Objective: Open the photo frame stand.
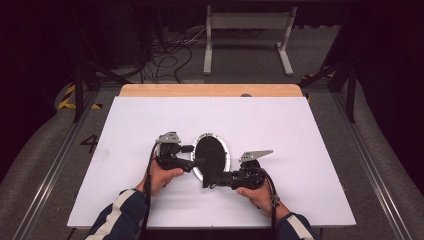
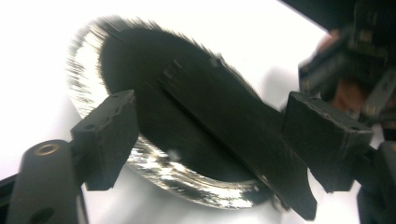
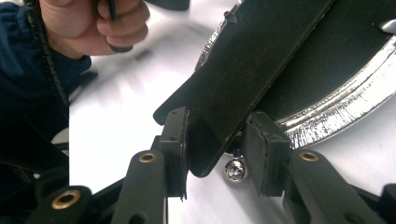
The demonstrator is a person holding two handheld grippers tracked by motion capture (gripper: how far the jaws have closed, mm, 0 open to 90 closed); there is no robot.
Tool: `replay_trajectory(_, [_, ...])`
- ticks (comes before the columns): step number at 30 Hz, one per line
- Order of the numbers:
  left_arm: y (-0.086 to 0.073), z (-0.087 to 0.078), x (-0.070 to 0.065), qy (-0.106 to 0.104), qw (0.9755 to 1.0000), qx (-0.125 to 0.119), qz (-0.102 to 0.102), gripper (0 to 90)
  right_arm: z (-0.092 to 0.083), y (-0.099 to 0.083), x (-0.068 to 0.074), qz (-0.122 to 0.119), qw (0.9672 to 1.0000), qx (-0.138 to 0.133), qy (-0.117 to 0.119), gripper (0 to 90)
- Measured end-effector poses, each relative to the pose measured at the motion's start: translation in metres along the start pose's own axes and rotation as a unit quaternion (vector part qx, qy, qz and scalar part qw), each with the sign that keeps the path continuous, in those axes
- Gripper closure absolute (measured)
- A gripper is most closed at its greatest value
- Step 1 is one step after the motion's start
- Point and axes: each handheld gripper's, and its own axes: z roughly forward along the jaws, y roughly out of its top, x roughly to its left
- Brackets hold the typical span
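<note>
Lying near the middle of the white table (image 1: 300,130), the oval mirror (image 1: 225,155) shows a dark face ringed by a bright silver rim. A flat black stand arm (image 3: 252,70) runs across it — seemingly the mirror's folding prop, though its hinge cannot be made out — and ends past the rim on the person's side.

The right gripper (image 3: 215,149) is clamped on the end of that black arm: in its own view the left pad lies against the arm's face and the right pad closes in from the other side, with a small shiny metal ball (image 3: 235,170) just below between them. In the high view this gripper (image 1: 212,179) comes in from the right at the mirror's near edge, held by the right hand (image 1: 257,192).

The left gripper (image 2: 205,135) has its jaws wide apart, one pad on each side of the mirror and the black arm, pressing on neither. In the high view it sits just left of the mirror, gripped by the left hand (image 1: 161,175).

Both forearms wear dark blue sleeves (image 1: 117,217) — the left one with pale stripes. Beyond the white surface a strip of wooden tabletop (image 1: 210,90) shows, then a grey floor with cables (image 1: 170,55) and a pale metal frame (image 1: 247,22).
</note>
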Motion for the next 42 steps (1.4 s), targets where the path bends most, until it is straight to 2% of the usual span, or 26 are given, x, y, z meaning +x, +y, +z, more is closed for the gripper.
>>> replay_trajectory(2, [-0.004,-0.004,0.007,0.006,0.9995,-0.005,-0.029,14.7,0.0,0.0,0.0,-0.003,1.0,0.0,-0.002,62.7])
replay_trajectory(5, [-0.008,0.003,0.015,0.013,0.9993,0.023,-0.028,12.7,0.0,0.0,0.002,-0.013,0.9999,0.001,-0.006,62.7])
replay_trajectory(8, [-0.01,0.008,0.017,0.016,0.9989,0.035,-0.026,11.8,-0.001,0.0,0.003,-0.021,0.9997,0.002,-0.011,62.6])
replay_trajectory(11, [-0.01,0.014,0.017,0.003,0.9987,0.044,-0.026,11.8,-0.001,-0.001,0.005,-0.026,0.9996,0.002,-0.014,62.6])
replay_trajectory(15, [-0.01,0.02,0.015,-0.02,0.9979,0.06,-0.015,12.6,-0.002,-0.003,0.009,-0.057,0.9981,0.001,-0.024,62.3])
replay_trajectory(16, [-0.01,0.022,0.015,-0.028,0.9969,0.071,-0.02,13.2,-0.002,-0.003,0.01,-0.06,0.9979,0.001,-0.025,62.3])
replay_trajectory(17, [-0.009,0.024,0.012,-0.035,0.9962,0.079,-0.013,13.5,-0.002,-0.003,0.01,-0.062,0.9978,0.001,-0.025,62.3])
replay_trajectory(20, [-0.009,0.025,0.01,-0.054,0.9946,0.087,-0.009,16.4,-0.003,-0.003,0.01,-0.06,0.9979,0.002,-0.024,62.2])
replay_trajectory(22, [-0.008,0.024,0.009,-0.071,0.994,0.083,-0.005,22.6,-0.003,-0.003,0.009,-0.059,0.998,0.002,-0.024,62.1])
replay_trajectory(23, [-0.008,0.024,0.008,-0.071,0.9939,0.084,-0.007,24.3,-0.003,-0.003,0.009,-0.058,0.9981,0.002,-0.023,62.0])
replay_trajectory(25, [-0.006,0.022,0.006,-0.065,0.9943,0.084,0.002,24.1,-0.004,-0.003,0.009,-0.06,0.9979,0.003,-0.023,62.0])
replay_trajectory(29, [-0.006,0.018,0.008,-0.055,0.9964,0.064,0.007,41.0,-0.006,-0.003,0.011,-0.069,0.9971,0.006,-0.029,62.0])
replay_trajectory(33, [-0.003,0.015,0.004,-0.05,0.9972,0.053,0.017,44.4,-0.009,-0.001,0.012,-0.068,0.9972,0.002,-0.03,62.0])
replay_trajectory(34, [-0.002,0.013,0.003,-0.05,0.9975,0.044,0.021,49.0,-0.011,0.0,0.012,-0.066,0.9974,-0.004,-0.028,62.1])
replay_trajectory(36, [0.001,0.011,0.0,-0.044,0.998,0.036,0.027,52.1,-0.015,0.001,0.013,-0.064,0.9976,-0.011,-0.026,62.1])
replay_trajectory(38, [0.006,0.009,-0.003,-0.035,0.9982,0.026,0.04,53.6,-0.017,0.002,0.014,-0.063,0.9975,-0.014,-0.027,62.1])
replay_trajectory(40, [0.01,0.009,-0.007,-0.021,0.9977,0.017,0.062,54.8,-0.02,0.003,0.016,-0.065,0.9972,-0.02,-0.031,62.1])
replay_trajectory(42, [0.011,0.01,-0.009,-0.015,0.9976,0.012,0.067,55.9,-0.024,0.005,0.018,-0.066,0.9969,-0.025,-0.033,62.1])
